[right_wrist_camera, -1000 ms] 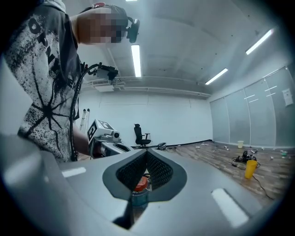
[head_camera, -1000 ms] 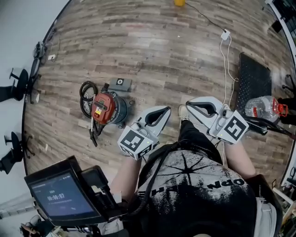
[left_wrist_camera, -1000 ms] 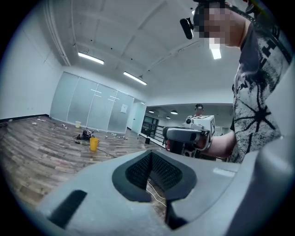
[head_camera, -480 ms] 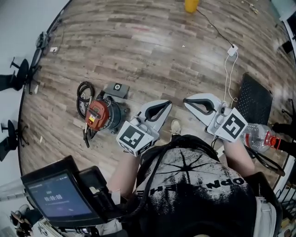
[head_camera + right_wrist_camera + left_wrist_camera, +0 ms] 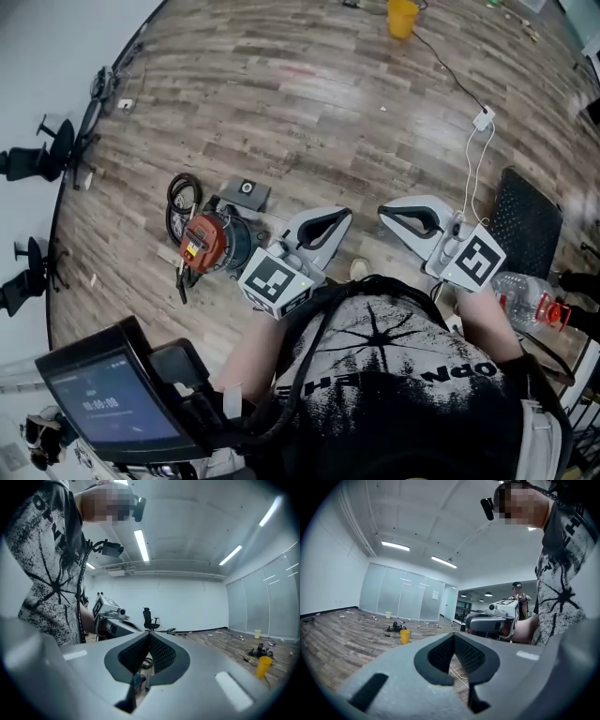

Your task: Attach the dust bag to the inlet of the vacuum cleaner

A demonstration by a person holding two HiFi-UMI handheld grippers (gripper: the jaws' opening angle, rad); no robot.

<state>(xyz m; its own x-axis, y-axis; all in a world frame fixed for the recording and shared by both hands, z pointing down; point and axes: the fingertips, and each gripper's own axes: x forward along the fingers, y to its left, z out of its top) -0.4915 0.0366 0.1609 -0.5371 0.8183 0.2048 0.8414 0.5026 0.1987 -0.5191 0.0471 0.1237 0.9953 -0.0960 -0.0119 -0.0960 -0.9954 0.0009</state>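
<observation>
Down on the wood floor [image 5: 309,103], left of the middle of the head view, lies the vacuum cleaner [image 5: 214,242]. It is red and dark grey. A black hose [image 5: 181,192] sits in a coil at its upper left.

Just above and to the right of the vacuum cleaner lies a flat grey square with a round hole [image 5: 246,192]. It looks like the dust bag, but it is small in the picture, so that is only a fair guess. It lies beside the vacuum cleaner, not joined to it.

Both tools are held up in front of the person's black and white shirt [image 5: 403,375], and neither one touches the vacuum cleaner. The left gripper [image 5: 339,217] is near the middle of the frame. The right gripper [image 5: 389,211] is just to the right of it. Their tips lean toward each other with a gap between them. Each gripper's own view shows its jaws squeezed tight together with nothing held between them.

A yellow bucket [image 5: 403,17] sits at the top of the frame. A white plug [image 5: 484,119] with a thin white cord lies at the upper right. A black mat [image 5: 525,220] is at the right edge. A clear water bottle [image 5: 523,291] with a red top lies just below the mat. A dark screen [image 5: 103,403] shows at the lower left.
</observation>
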